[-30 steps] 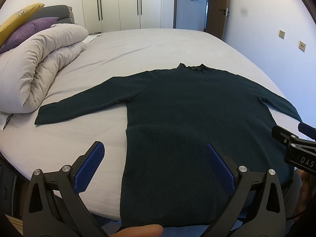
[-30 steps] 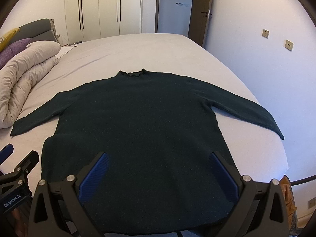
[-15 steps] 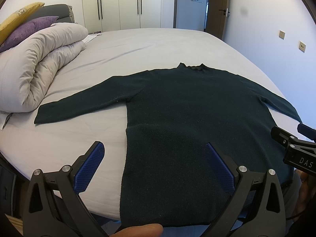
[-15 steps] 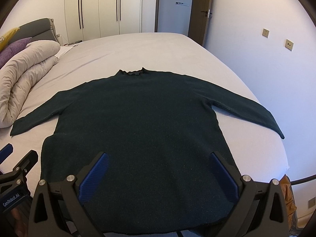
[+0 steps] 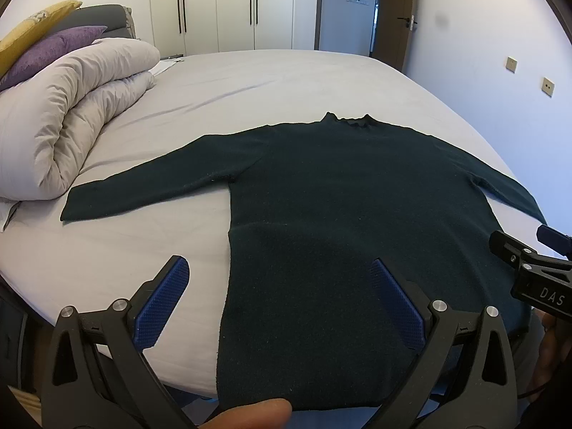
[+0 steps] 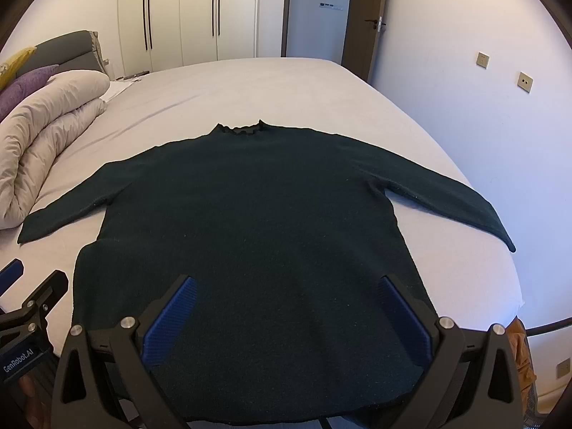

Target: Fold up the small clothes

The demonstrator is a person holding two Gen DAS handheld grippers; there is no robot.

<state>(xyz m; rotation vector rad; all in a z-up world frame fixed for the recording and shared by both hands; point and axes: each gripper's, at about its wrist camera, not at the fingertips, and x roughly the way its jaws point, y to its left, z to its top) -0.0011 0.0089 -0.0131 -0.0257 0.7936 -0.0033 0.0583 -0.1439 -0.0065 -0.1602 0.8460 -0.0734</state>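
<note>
A dark green long-sleeved sweater (image 5: 339,193) (image 6: 250,214) lies flat on the bed, collar away from me, both sleeves spread out, hem hanging over the near edge. My left gripper (image 5: 277,268) hovers open above the sweater's lower left side, nothing between its blue pads. My right gripper (image 6: 284,286) is open above the lower middle of the sweater, also holding nothing. The right gripper's body (image 5: 536,271) shows at the right edge of the left wrist view, and the left gripper's body (image 6: 25,307) at the left edge of the right wrist view.
The bed (image 5: 268,82) has a pale grey sheet. A rolled white duvet (image 5: 60,118) with purple and yellow pillows (image 5: 50,46) lies at the left. Wardrobes (image 6: 186,14) and an open door (image 6: 314,10) stand behind; a wall with sockets (image 6: 500,89) runs along the right.
</note>
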